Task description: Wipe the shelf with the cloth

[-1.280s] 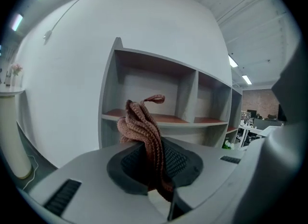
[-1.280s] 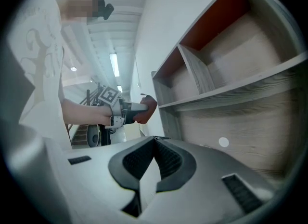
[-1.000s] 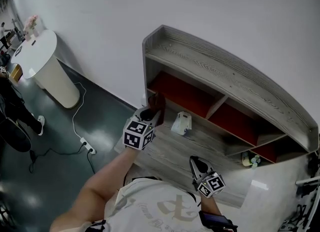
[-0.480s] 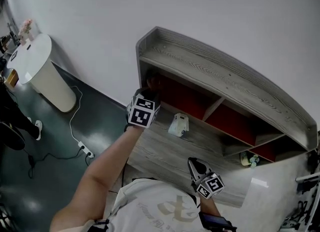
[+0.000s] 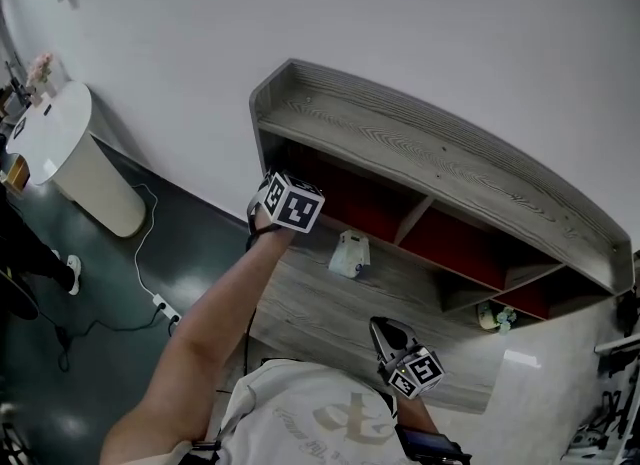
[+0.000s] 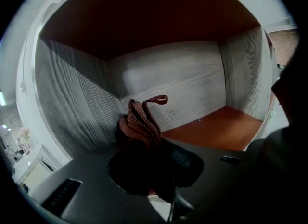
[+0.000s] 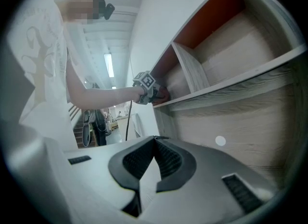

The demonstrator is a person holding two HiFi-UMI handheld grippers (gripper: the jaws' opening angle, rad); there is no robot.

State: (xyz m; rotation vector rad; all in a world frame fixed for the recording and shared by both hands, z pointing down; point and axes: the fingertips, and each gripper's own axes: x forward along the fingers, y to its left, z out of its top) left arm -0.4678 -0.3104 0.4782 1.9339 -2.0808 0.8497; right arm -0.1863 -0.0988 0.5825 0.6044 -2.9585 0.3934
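One bay (image 6: 216,126) in hand, the rest apparently unwiped: left tool (image 6: 151,146) clamped on the cloth (image 6: 140,124), deep in the shelf's (image 5: 420,148) far-left corner; right tool (image 7: 155,143) pinched together, empty, near.

Shelf (image 5: 420,148) stands against the wall, 12 to 2 o'clock from you. Your left gripper (image 6: 154,164) is inside its left-end compartment, at 11. The cloth (image 6: 139,122) in its jaws sits by the back left corner, possibly touching the side wall. Small box (image 5: 347,253) on the lower board, just right. Your right gripper (image 5: 388,333) at 5, well apart. Round table (image 5: 45,138) at 9.
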